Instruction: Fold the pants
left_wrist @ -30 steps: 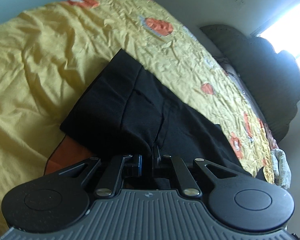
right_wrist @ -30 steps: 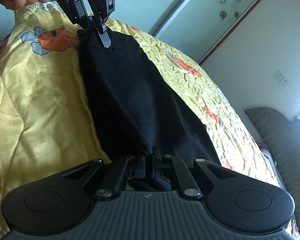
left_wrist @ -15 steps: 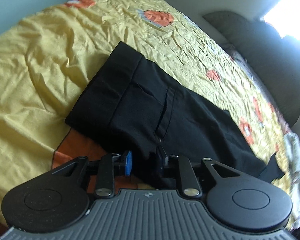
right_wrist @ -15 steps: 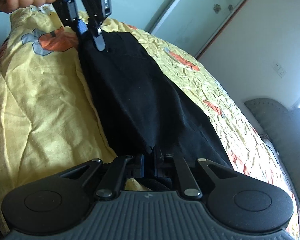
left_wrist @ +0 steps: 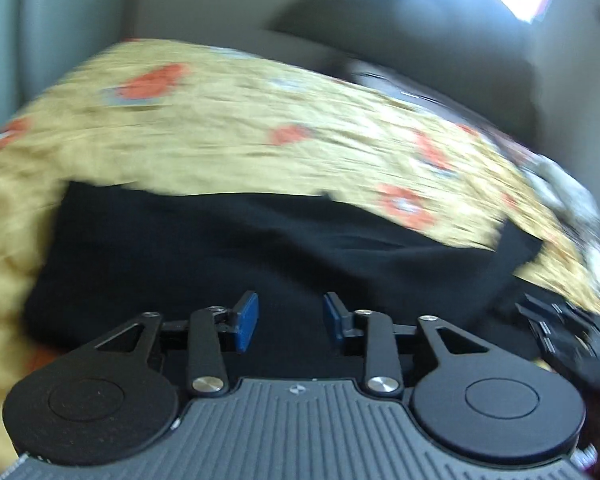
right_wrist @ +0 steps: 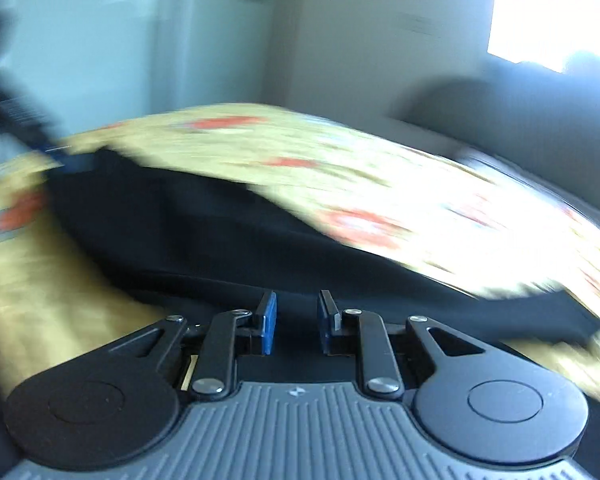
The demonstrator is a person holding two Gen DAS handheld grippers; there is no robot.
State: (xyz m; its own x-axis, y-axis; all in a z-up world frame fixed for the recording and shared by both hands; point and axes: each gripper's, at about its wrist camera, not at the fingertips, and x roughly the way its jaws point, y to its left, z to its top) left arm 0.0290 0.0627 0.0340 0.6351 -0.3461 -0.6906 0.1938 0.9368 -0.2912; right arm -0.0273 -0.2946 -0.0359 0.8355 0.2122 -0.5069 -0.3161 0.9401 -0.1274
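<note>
Although both views are smeared by motion blur, the black fabric pants (left_wrist: 228, 256) can be seen lying spread across the bed, on a crumpled yellow bedspread with orange flower patches (left_wrist: 260, 132); in the left wrist view the left hand-held gripper (left_wrist: 288, 318) hangs over the near edge of the dark cloth with its blue-padded fingers (left_wrist: 247, 322) standing wide apart and nothing between them; at the right edge of that view a black, blurred shape (left_wrist: 560, 340) sits by the far end of the pants, seemingly the other tool, though the blur leaves that uncertain; in the right wrist view the right hand-held gripper (right_wrist: 293, 322) is likewise parted, its blue pads (right_wrist: 268, 322) holding nothing, above the pants (right_wrist: 204, 240), which run as a long band from upper left to lower right over the bedspread (right_wrist: 400, 184); a dark grey padded headboard (right_wrist: 520, 108) rises behind the bed beneath a bright window (right_wrist: 556, 8); whether either tool touches the cloth I cannot tell.
</note>
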